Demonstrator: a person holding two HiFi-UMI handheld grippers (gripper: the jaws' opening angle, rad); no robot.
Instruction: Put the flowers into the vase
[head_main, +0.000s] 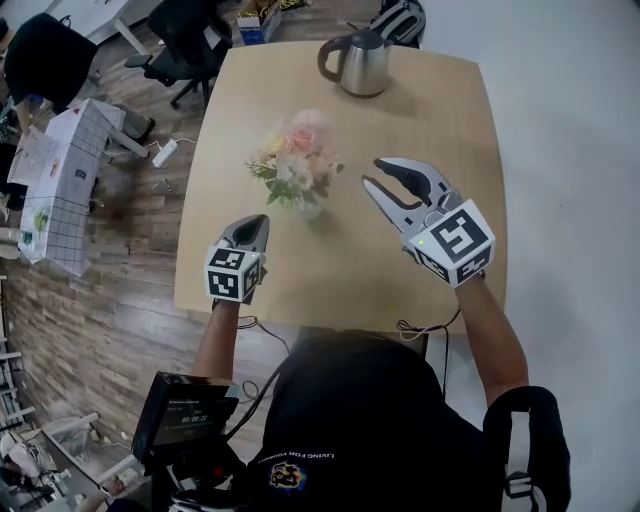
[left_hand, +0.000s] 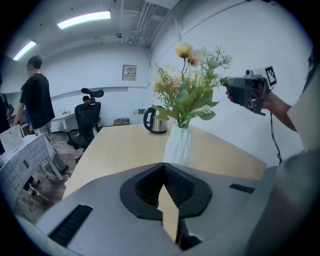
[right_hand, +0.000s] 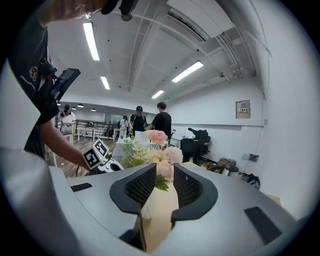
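A bunch of pink, cream and green flowers (head_main: 297, 160) stands upright in a small white vase (head_main: 310, 208) near the middle of the wooden table (head_main: 440, 120). My left gripper (head_main: 258, 222) hovers just left of the vase toward the front, its jaws shut with nothing between them. My right gripper (head_main: 373, 173) hangs to the right of the bouquet, apart from it, jaws open and empty. The left gripper view shows the vase (left_hand: 177, 145) and flowers (left_hand: 187, 85) straight ahead. In the right gripper view the flowers (right_hand: 157, 150) appear beyond the open jaws.
A steel kettle (head_main: 358, 60) stands at the table's far edge. Office chairs (head_main: 190, 40) and a white gridded stand (head_main: 60, 180) sit on the wooden floor to the left. People stand in the room's background (left_hand: 36, 100).
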